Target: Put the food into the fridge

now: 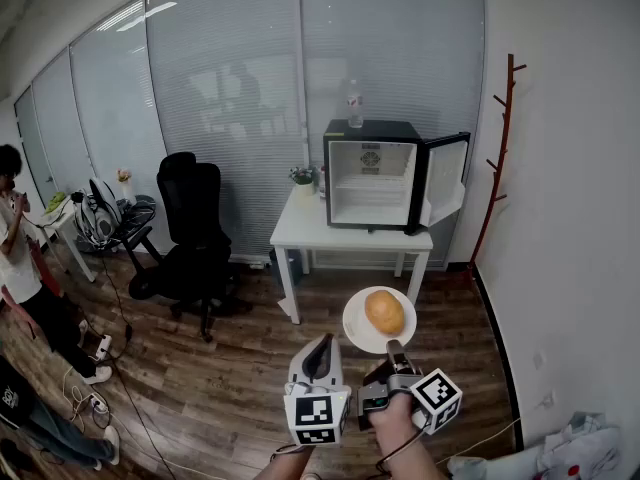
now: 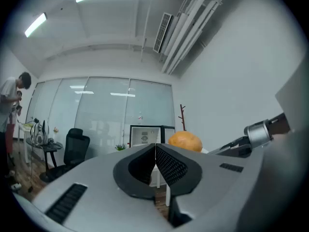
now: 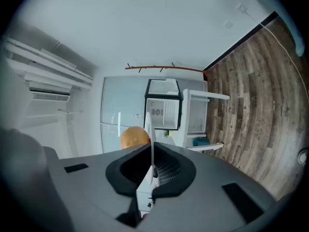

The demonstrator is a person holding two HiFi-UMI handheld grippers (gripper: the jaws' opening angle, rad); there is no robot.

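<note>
Head view, steeply down over a wooden floor (image 1: 240,368); nearest are two hand-held tongs, side by side and pointing level. The left gripper (image 1: 320,348) has its jaws pressed together on nothing, as the left gripper view shows. The right gripper (image 1: 398,351), just beside it, has its jaws closed narrow on the near rim of a white plate (image 1: 356,330); the right gripper view shows that rim edge-on between the pads. The food (image 1: 385,311), a round golden-brown lump, perhaps a bread roll, lies loose on the plate towards its far side.

Across open floor stands a white table (image 1: 300,230) against the far wall. On it sits a small black fridge (image 1: 372,173), its door (image 1: 445,188) swung open to the right and its white shelves bare; a bottle (image 1: 354,103) stands on top. Left of the table is a black office chair (image 1: 190,228); at the far left edge is a person (image 1: 20,258).

The task looks to be at the carrying stage, with the fridge well apart from the plate. The plate hangs from one thin pinch at its rim, so it could pivot or slip in the jaws; any tilt would likely let the round food roll off. At the fridge, the wide plate could catch the door or a shelf edge if it goes in off-centre.
</note>
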